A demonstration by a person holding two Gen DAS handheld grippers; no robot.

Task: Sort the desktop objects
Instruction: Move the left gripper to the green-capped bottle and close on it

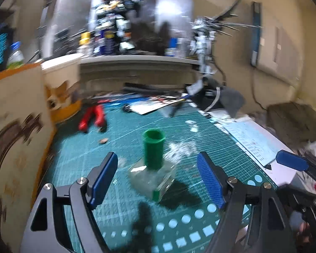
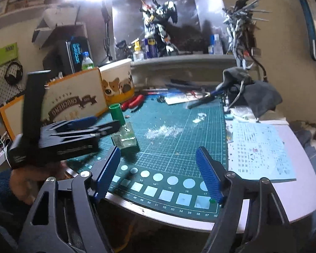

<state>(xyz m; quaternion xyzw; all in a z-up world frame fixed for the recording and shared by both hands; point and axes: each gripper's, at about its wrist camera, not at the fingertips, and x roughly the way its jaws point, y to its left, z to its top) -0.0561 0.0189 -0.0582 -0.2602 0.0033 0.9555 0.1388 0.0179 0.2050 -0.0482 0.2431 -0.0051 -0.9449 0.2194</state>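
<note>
left gripper [image 1: 158,176] jaws apart around the clear square glass bottle with green cylindrical cap [image 1: 153,162], evidently lining up a grasp; right gripper [image 2: 158,174] apart, empty.

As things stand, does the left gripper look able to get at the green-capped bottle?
Probably yes. The left gripper is open with the bottle tilted between its fingers, no pad visibly pressing it. Nothing stands between them on the mat; the right gripper is off to the side.
</note>
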